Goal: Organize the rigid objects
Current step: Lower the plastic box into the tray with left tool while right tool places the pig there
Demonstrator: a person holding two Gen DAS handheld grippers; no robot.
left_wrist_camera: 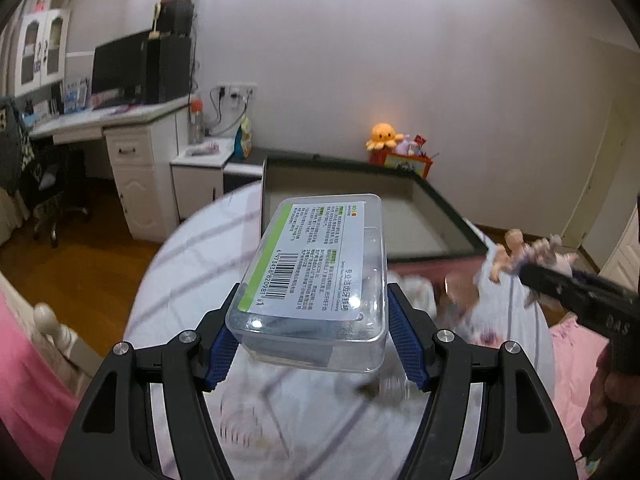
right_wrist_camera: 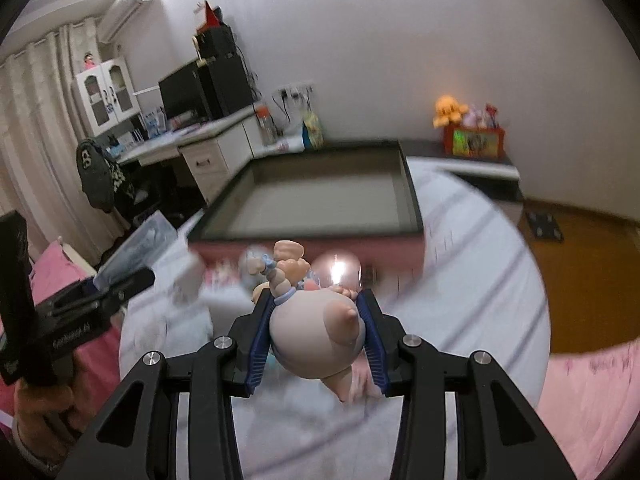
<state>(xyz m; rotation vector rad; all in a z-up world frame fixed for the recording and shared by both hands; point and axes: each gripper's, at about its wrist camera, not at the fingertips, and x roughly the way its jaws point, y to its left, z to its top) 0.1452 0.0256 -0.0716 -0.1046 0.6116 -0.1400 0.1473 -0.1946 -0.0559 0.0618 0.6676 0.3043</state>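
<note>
Left tool (left_wrist_camera: 312, 334) clamped on clear hard plastic box (left_wrist_camera: 320, 276), white-green label, barcode 6973438820981, held above bed (left_wrist_camera: 192, 248), right tool (right_wrist_camera: 316, 340) clamped on smooth rounded figurine (right_wrist_camera: 316, 332), dark-rimmed shallow tray (right_wrist_camera: 412, 204) just beyond.

2 wrist fisheyes, close above bed, both facing shared dark tray (left_wrist_camera: 440, 216) (right_wrist_camera: 412, 200).

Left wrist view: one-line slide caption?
Left gripper holds a clear labelled box above the bed, dark tray ahead.
</note>
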